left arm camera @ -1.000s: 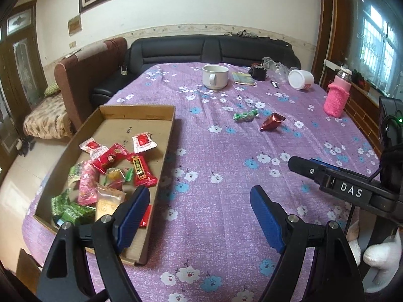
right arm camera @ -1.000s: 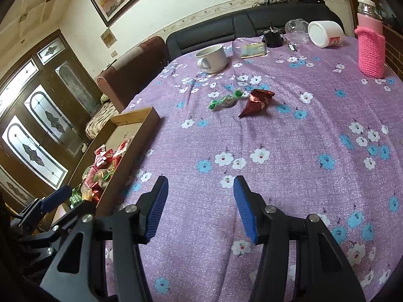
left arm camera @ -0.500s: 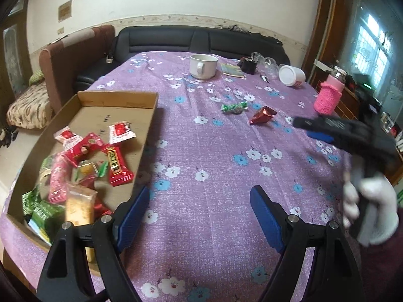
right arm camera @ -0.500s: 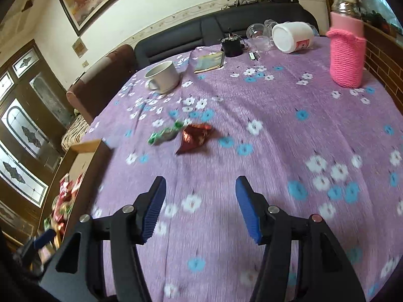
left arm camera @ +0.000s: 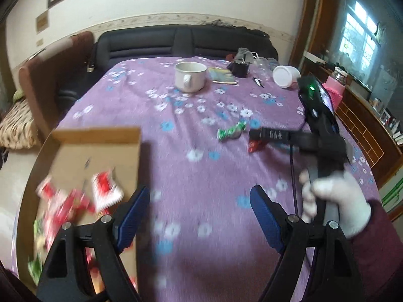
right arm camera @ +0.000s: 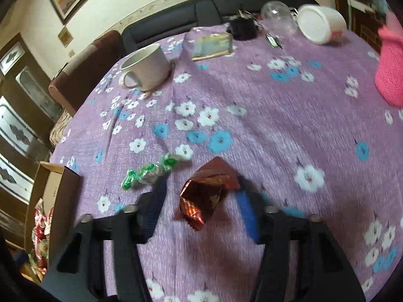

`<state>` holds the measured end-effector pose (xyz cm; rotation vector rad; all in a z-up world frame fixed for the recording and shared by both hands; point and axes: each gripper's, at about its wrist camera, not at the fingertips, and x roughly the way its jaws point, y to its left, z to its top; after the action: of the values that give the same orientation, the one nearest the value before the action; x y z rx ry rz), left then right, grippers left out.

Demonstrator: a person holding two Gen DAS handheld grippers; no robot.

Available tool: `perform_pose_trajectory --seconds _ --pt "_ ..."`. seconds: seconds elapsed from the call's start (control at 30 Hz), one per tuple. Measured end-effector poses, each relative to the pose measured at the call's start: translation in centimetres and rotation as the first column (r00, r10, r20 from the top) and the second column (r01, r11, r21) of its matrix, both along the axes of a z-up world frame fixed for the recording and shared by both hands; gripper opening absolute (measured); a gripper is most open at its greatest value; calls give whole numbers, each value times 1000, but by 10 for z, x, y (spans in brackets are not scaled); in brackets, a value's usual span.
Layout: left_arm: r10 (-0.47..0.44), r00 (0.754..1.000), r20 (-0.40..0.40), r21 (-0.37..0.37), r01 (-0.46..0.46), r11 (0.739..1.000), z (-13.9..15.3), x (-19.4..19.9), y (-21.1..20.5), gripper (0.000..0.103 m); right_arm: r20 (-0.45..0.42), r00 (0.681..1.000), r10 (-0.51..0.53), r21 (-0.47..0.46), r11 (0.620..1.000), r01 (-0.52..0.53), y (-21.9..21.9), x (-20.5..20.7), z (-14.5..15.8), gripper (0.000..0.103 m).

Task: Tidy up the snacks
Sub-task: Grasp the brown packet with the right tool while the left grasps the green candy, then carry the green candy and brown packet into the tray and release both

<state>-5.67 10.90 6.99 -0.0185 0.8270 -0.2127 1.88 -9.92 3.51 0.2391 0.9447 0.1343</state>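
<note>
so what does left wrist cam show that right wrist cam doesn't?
Left wrist only: the white-gloved hand holding the right gripper, and the open left gripper over bare purple floral cloth. Right wrist only: the red foil snack sitting between the right gripper's closing jaws, pads not yet touching. Both: green wrapped candy, cardboard box of snacks, white mug.

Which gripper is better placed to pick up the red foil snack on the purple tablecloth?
Right. The right gripper has the red foil snack between its jaws, which have just been closing. The left gripper hangs open by the cardboard box, away from it.
</note>
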Motion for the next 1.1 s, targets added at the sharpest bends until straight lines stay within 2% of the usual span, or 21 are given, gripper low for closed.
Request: perform_pose_trajectory --seconds 0.17,0.37,0.47,0.6,0.63,0.7,0.77,0.8,0.83,1.0,1.1 --pt "-88 994 -56 -11 88 996 -23 57 -23 82 14 1000 18 32 999 -19 -9 -16 2 36" --pt "-134 986 -95 19 136 990 -47 111 -56 80 38 999 -7 147 989 1 -50 -59 12 36" --pt "-145 985 -92 65 151 986 -54 129 -74 80 38 998 -47 219 975 38 -70 -65 8 36" --pt "-159 980 -116 146 175 974 -67 142 -94 80 10 999 -49 276 960 44 -79 -58 0 36" --pt "-164 978 -128 156 183 971 -72 145 -97 81 3 999 -46 279 959 44 -79 -58 -1 36" --pt "-169 979 -114 122 183 976 -73 147 -97 80 -8 999 -43 289 956 44 -78 -55 -4 36" --pt "-175 980 -98 102 185 977 -70 144 -95 56 -12 999 -43 285 958 45 -77 -55 -5 36" --pt "-185 978 -94 99 195 976 -67 141 -93 33 -10 999 -47 280 959 48 -77 -54 -5 36" --pt "-211 972 -98 90 220 971 -66 139 -93 19 -9 999 -49 279 959 49 -78 -54 -5 36" --pt "-208 972 -108 68 216 974 -64 120 -78 19 -8 999 -48 276 960 48 -79 -54 -6 36" --pt "-193 976 -99 15 196 981 -59 105 -65 19 -10 999 -38 275 961 39 -76 -55 -7 36"
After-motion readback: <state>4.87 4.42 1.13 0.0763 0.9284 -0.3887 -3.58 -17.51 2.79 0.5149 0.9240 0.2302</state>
